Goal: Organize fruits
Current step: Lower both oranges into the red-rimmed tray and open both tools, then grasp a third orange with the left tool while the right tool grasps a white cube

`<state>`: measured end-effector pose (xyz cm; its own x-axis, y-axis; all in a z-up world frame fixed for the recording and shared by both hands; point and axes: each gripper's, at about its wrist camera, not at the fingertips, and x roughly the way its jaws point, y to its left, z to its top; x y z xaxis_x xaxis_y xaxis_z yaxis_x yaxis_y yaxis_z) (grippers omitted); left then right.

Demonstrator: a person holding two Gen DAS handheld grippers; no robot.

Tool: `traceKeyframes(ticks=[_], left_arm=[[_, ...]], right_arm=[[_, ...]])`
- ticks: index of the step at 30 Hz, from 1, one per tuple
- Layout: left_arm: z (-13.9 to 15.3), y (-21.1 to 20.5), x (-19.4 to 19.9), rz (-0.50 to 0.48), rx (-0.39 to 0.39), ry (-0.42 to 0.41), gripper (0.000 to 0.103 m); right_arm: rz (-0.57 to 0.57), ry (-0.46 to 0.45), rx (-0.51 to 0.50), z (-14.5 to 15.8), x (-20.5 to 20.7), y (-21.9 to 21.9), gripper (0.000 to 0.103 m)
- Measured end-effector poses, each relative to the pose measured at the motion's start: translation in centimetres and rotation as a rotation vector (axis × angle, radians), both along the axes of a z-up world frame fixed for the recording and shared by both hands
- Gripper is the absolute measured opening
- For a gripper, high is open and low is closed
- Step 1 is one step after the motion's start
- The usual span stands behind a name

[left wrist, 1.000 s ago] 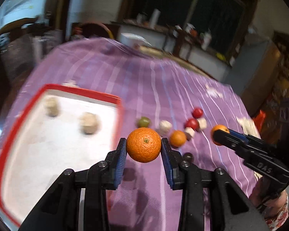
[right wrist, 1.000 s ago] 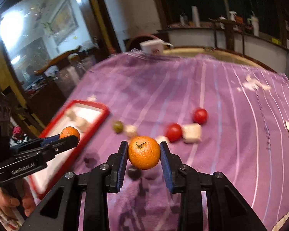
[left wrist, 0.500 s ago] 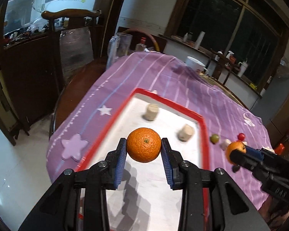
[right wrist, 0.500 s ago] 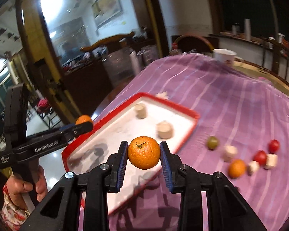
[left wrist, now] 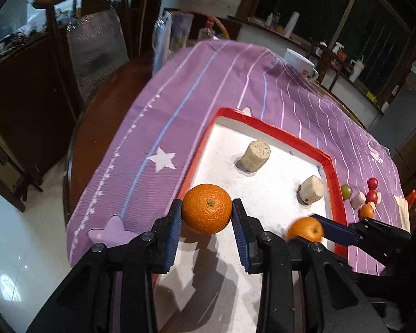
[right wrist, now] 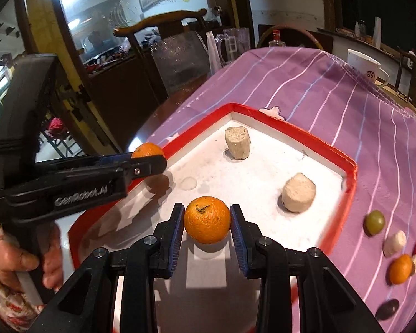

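My left gripper [left wrist: 207, 213] is shut on an orange [left wrist: 207, 209] and holds it over the near left rim of the red-edged white tray [left wrist: 269, 130]. My right gripper [right wrist: 207, 220] is shut on a second orange [right wrist: 207, 219] above the tray's white floor [right wrist: 252, 177]. Each gripper shows in the other's view: the right gripper [left wrist: 309, 229] with its orange [left wrist: 305, 229], and the left gripper [right wrist: 149, 156] with its orange [right wrist: 147, 149]. Two pale cylindrical pieces [right wrist: 237, 142] [right wrist: 299, 192] stand in the tray.
Loose on the purple striped cloth right of the tray lie a green grape [right wrist: 375, 222], a small orange [right wrist: 400, 269], red fruits [left wrist: 372, 183], pale chunks [right wrist: 394, 243] and a dark fruit [right wrist: 387, 309]. A white mug [right wrist: 364, 64] stands at the far edge. Wooden chairs [left wrist: 97, 41] stand beyond the table's left edge.
Both grippers have swung left from the loose fruits to the tray, each still holding its orange. The right gripper's orange is now lower, close over the tray floor.
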<state>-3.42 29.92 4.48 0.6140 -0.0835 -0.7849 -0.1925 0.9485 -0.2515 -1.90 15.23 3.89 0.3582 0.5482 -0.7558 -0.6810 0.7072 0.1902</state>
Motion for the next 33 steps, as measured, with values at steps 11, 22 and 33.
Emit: traceKeyframes(ticks=[11,22,33], left_arm=[[-1.1,0.0,1.7,-0.047,-0.056,0.038,0.035],[1.9,0.8,-3.3,0.055,-0.171,-0.125,0.067],[4.4,-2.9,-9.2,0.188,-0.054,-0.209,0.074]], right_arm=[[-0.104,-0.013,-0.094,-2.3,1.4,0.5,0.038],[-0.207,-0.027,0.002,0.3,0.0,-2.5,0.044],[-0.284,0.020,0.150,2.1,-2.3,-8.7,0.051]])
